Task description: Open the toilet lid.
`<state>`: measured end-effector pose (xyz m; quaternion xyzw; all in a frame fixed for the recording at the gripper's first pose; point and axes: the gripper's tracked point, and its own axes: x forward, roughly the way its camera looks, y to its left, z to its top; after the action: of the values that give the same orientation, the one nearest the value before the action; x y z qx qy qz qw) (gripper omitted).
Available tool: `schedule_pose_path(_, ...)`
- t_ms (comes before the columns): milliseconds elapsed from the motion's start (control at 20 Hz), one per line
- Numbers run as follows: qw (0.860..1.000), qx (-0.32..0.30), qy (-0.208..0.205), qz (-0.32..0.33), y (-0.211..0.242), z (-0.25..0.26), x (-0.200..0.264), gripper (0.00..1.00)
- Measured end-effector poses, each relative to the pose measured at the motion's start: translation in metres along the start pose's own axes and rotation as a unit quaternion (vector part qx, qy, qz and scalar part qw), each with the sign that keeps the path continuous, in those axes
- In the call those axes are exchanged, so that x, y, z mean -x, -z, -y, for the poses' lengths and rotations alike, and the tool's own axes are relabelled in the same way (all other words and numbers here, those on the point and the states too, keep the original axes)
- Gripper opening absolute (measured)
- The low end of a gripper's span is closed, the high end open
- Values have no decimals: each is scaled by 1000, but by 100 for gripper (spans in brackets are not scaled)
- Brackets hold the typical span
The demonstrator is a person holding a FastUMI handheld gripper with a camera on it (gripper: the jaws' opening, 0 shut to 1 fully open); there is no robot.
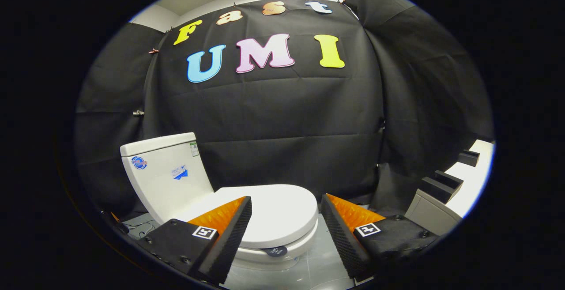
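**Approach under way, lid not yet touched**

Seen from the gripper view: gripper (286, 226) spread wide, nothing held between the jaws; left finger (229, 232) overlapping the near left part of the toilet lid (269, 212) as seen, right finger (342, 232) just off the lid's front curve, over the pale floor (322, 263); no sign of either pad pressing on anything.

Lid lying flat and closed on the bowl (282, 254), ahead of and between the fingers; tank (165, 173) standing behind it to the left, against the black cloth wall; rounded front rim of the lid pointing toward the right finger; thin seam visible under the rim where lid meets seat.

Judged as the reaching step, still short of contact; no lift begun, so the task barely started.

Next move calling for: bringing one finger down to the seam at the front rim and hooking under the edge, or closing both fingers on the rim's lip; then swinging upward and back toward the tank along the hinge arc; keeping the grip on the lid alone, not the seat beneath; smooth glossy plastic likely to slip under a shallow hold.

Off to the right, a grey-and-white unit (441, 206) with dark blocks on top, well apart from the work.
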<state>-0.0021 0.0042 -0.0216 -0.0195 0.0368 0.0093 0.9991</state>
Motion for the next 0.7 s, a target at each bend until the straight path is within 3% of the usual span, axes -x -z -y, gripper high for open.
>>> schedule_pose_path(350,998,-17,-6,-60,49,1,-6,98)
schedule_pose_path(500,990,-71,-9,-118,88,1,-9,99)
schedule_pose_path(700,970,-167,-4,-177,132,8,-13,99)
